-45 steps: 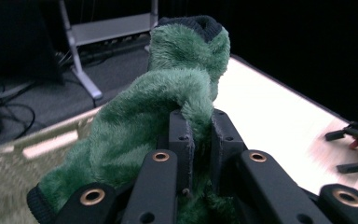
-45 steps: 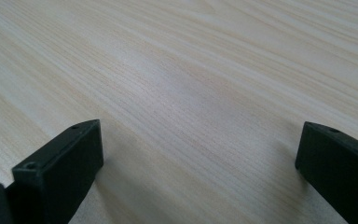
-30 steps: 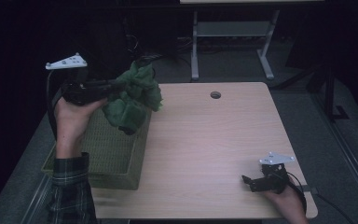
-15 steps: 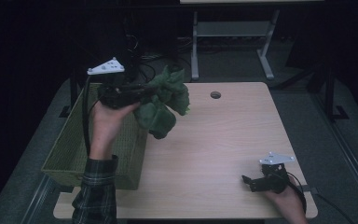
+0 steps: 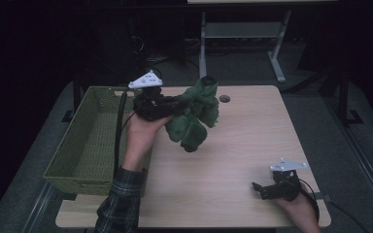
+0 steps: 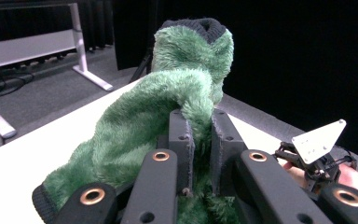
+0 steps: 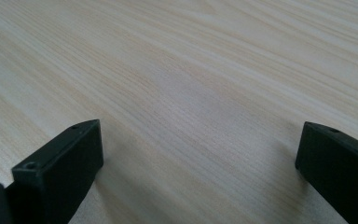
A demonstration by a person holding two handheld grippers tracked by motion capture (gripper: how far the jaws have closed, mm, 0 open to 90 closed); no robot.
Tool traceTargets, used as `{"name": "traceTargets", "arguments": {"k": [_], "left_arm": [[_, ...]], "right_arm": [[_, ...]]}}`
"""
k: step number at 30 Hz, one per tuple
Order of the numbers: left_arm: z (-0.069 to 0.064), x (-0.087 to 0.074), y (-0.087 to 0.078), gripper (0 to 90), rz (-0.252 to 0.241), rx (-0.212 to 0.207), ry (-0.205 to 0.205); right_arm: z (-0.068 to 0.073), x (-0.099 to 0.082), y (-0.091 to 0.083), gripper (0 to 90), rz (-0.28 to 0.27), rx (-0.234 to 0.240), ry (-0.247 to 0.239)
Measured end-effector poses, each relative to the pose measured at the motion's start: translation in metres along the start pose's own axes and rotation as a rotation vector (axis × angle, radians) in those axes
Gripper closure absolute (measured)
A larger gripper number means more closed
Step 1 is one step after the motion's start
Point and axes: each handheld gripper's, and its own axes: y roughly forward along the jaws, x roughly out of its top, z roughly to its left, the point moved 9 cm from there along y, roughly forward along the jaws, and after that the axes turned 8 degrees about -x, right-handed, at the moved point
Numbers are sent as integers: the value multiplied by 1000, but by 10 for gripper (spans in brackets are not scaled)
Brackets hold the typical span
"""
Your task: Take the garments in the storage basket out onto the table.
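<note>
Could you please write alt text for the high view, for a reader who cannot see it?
The left claw holds a fuzzy green garment above a wooden table, beside a green wicker basket. The right claw rests open at the table's near right corner.

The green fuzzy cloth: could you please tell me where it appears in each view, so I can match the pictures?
High view: the green fuzzy cloth hangs above the table, centre-left, clamped by the left gripper beside the basket.
Left gripper view: it fills the centre, pinched between the fingers.
Right gripper view: not in it.
Shared landmark: the pale wooden tabletop.
</note>
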Motion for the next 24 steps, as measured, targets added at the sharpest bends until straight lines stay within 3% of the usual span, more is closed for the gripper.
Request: {"name": "traceTargets", "arguments": {"k": [9, 17, 24], "left_arm": [[-13, -25, 40, 808, 43, -43, -13], [-27, -52, 67, 808, 67, -71, -36], [-39, -79, 92, 808, 118, -97, -52]], "right_arm": [[0, 0, 0, 4, 1, 1, 0], [0, 0, 0, 4, -2, -1, -4], [0, 0, 0, 4, -1, 0, -2]]}}
